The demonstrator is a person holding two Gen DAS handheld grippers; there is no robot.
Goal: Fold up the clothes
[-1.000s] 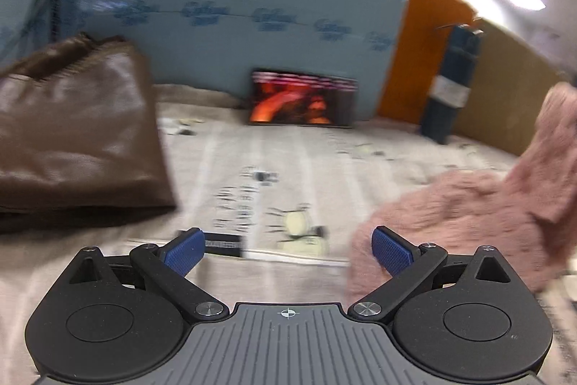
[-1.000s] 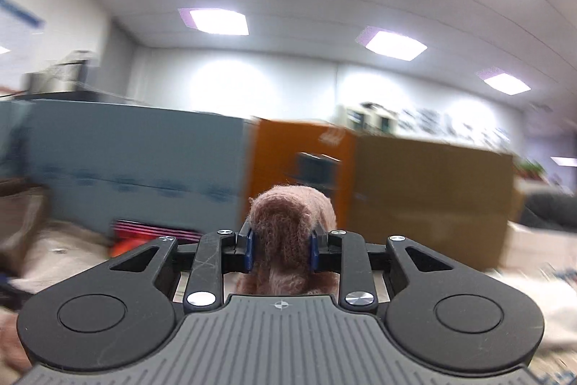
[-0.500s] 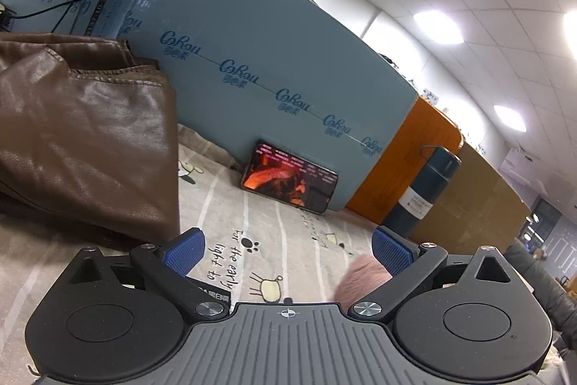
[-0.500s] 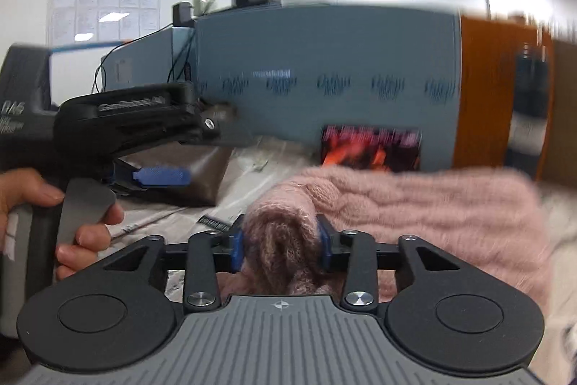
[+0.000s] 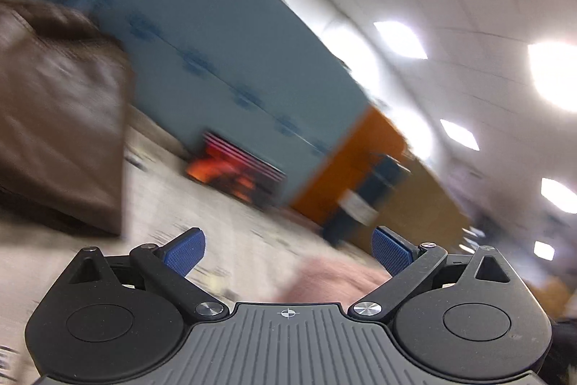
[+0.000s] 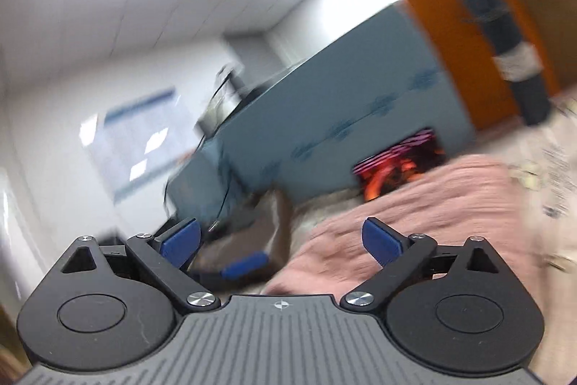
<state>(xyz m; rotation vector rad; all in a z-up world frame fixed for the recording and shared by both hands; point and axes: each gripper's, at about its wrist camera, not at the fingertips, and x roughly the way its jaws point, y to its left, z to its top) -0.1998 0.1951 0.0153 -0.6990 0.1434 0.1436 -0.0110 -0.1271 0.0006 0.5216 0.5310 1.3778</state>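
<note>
Both views were smeared by motion, so only the broad layout could be read. The pink knit sweater point(image 6: 414, 215) lay on the patterned cloth of the table point(image 6: 555, 168), spread ahead and to the right of the right hand-held gripper point(image 6: 281, 239), whose blue pads stood wide apart with nothing between them. From that gripper the garment's bulk ran away toward the far right, its long axis roughly along the table toward the lit phone screen point(image 6: 396, 165) propped against the blue panel point(image 6: 324, 118). The left hand-held gripper point(image 5: 288, 251) was also spread open and empty; in its view only a low pink edge of the sweater point(image 5: 331, 280) showed just beyond and slightly right of its pads. A brown leather garment point(image 5: 57, 132) lay folded off to its left, well apart from the sweater. Judging by this, the right gripper was nearer the main body of the knit and the left nearer one end. Whether the sweater lay folded or merely heaped could not be told through the blur, so the stage of folding stayed uncertain.
</note>
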